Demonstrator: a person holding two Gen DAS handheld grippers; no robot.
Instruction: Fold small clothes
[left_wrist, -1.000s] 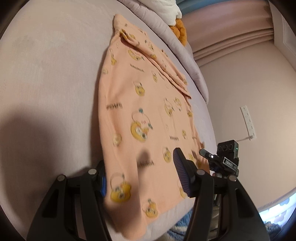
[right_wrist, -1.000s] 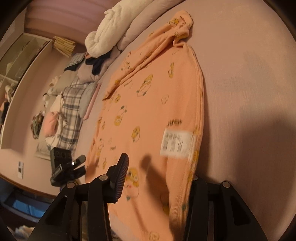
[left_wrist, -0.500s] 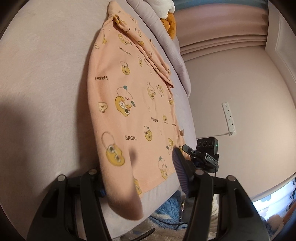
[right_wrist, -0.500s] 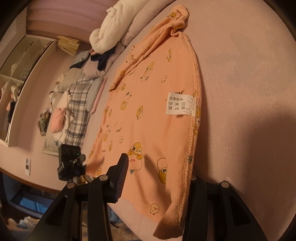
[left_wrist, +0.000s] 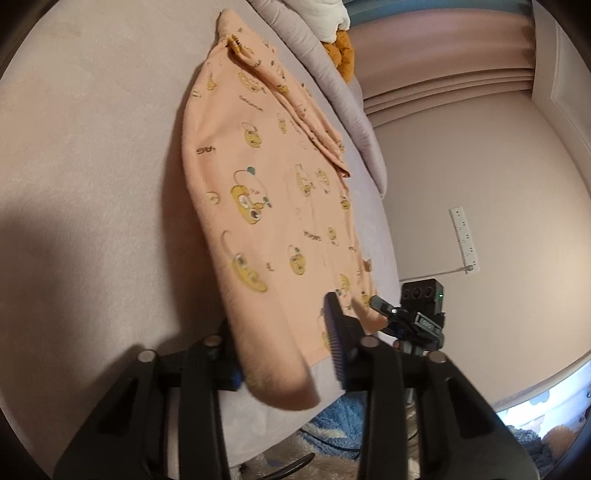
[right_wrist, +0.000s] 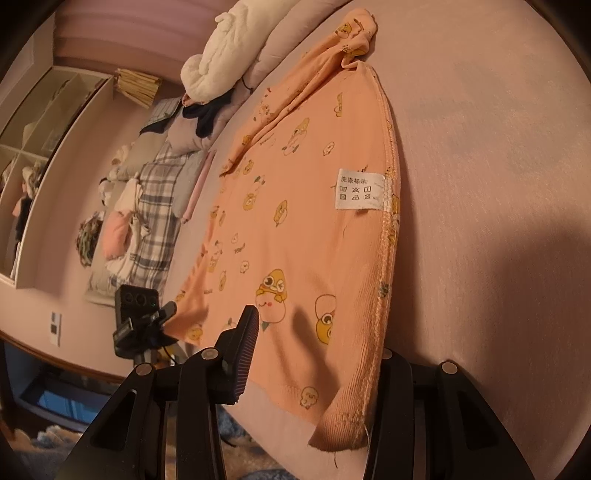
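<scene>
- Peach garment (left_wrist: 273, 206) with yellow cartoon prints lay spread on the bed (left_wrist: 92, 184), its near hem at the bed's edge.
- Left hand-held gripper (left_wrist: 284, 354): jaws had just been closing, with the hem's near corner between them. That corner was bunched and drooped over the edge. Left pad was hidden by cloth, so I couldn't tell whether they were pinching it.
- Right hand-held gripper (right_wrist: 317, 354): jaws partly spread, the other hem corner between them; right pad hidden behind the ribbed seam edge, grip unclear.
- White care label (right_wrist: 360, 190) was showing near the seam in the right wrist view.
- Black camera rig (left_wrist: 421, 314) stood beside the bed, near the hem.
</scene>
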